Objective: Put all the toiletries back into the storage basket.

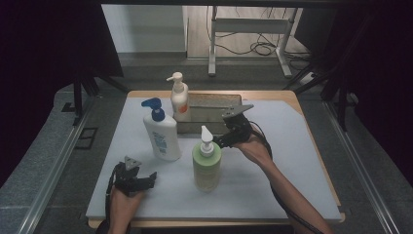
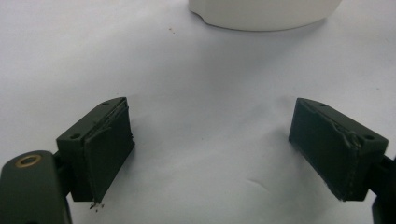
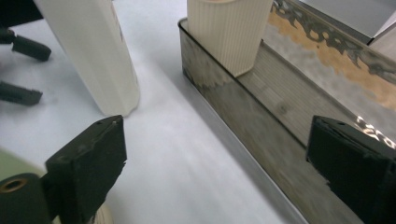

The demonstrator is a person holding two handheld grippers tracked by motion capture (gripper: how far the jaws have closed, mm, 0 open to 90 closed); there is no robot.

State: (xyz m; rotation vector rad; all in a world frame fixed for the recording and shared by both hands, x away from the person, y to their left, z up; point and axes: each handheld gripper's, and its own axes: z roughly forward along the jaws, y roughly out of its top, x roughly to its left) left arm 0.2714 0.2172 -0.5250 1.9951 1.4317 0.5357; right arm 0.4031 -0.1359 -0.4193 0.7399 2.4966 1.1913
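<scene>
Bottle [image 1: 206, 167] stood green at mid-table, just beside your right gripper [image 1: 225, 140], whose jaws gaped with nothing between them, probably clear of the pump. Your left gripper [image 1: 142, 181] rested open near the front edge, below the white bottle [image 1: 161, 137].

Blue-pump bottle [image 1: 161, 136]: we see it upright on the white mat [image 1: 292, 165], just left of centre.
Cream pump bottle [image 1: 179, 100]: upright for us in the tray's left end.
Metal tray [image 1: 214, 101]: at the mat's far edge, its inside worn and stained.
Cables [image 1: 260, 48]: looped on the floor behind the table.
</scene>
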